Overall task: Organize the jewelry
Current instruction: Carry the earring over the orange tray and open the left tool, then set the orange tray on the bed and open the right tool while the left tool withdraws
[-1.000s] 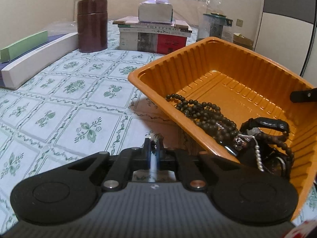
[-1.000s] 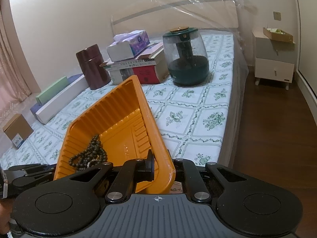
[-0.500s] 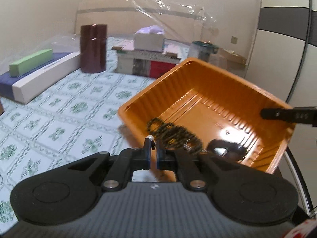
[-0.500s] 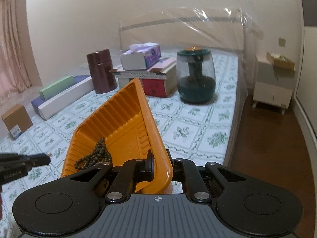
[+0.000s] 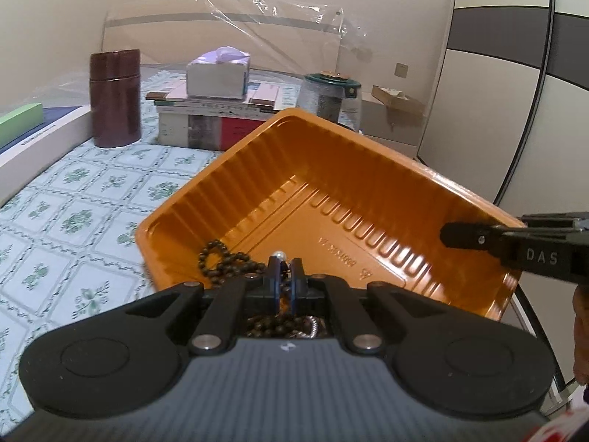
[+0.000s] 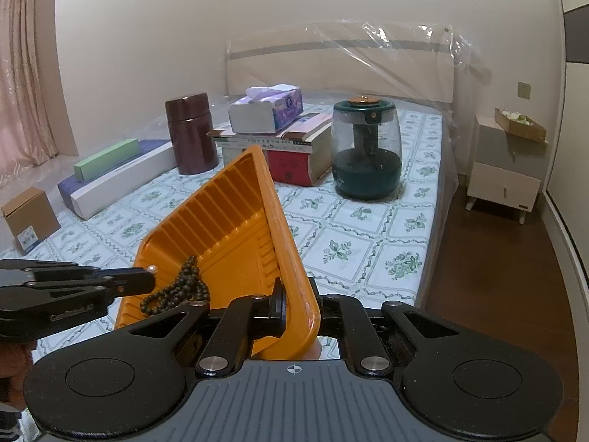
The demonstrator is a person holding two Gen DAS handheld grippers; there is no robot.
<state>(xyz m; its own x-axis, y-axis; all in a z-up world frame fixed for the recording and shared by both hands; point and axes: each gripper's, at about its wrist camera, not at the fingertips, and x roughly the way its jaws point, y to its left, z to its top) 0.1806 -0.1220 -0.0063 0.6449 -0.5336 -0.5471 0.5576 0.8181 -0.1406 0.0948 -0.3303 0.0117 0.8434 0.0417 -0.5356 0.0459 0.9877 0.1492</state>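
Note:
An orange ribbed tray is held tilted above the bed; it also shows in the right wrist view. My right gripper is shut on the tray's rim, seen from the left wrist view. A dark bead necklace lies in the tray's low corner, also in the right wrist view. My left gripper is shut on a pearl strand whose white pearl sticks out above the fingertips; the left gripper shows in the right wrist view over the tray's low end.
On the floral bedsheet stand a brown canister, stacked books with a tissue box, a green glass humidifier, long flat boxes and a cardboard box. A nightstand stands past the bed's right edge.
The left gripper rose and moved over the tray with the pearl strand. The right gripper lifted and tilted the tray further; the beads slid to the low corner.

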